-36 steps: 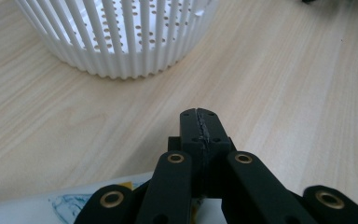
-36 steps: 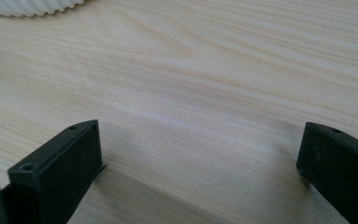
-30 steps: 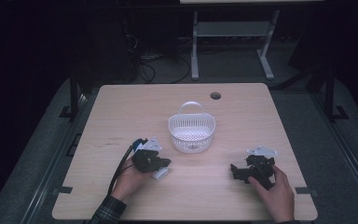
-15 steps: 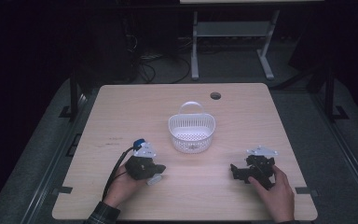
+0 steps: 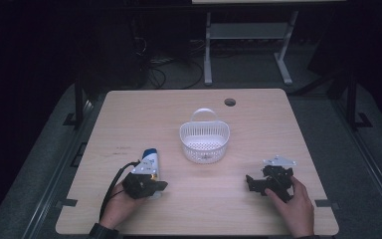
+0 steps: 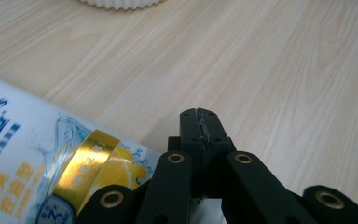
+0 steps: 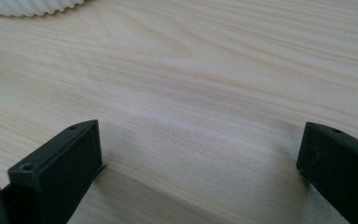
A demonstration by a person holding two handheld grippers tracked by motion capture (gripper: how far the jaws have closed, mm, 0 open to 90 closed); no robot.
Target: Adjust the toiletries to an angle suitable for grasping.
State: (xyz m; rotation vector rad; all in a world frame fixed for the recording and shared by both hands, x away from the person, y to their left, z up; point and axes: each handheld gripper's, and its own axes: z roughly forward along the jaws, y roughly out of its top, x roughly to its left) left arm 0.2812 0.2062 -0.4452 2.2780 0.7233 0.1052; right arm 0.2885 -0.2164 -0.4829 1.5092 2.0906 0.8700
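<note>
- Left tool (image 5: 155, 187) low on the desk (image 5: 129, 114); jaws pressed fully together in the left gripper view, nothing between them.
- White tube (image 5: 148, 163) with blue cap lies flat on the desk just beside that tool (image 6: 200, 126), touching or nearly so at its side; not gripped.
- White basket (image 5: 204, 141) stands mid-desk, looks empty, apart from the tube.
- Right tool (image 5: 256, 183) rests near the desk's right edge, jaws spread wide, holding nothing.
- Judgement: early stage. Tube not yet grasped, lifted or binned; likely all of it is left.
</note>
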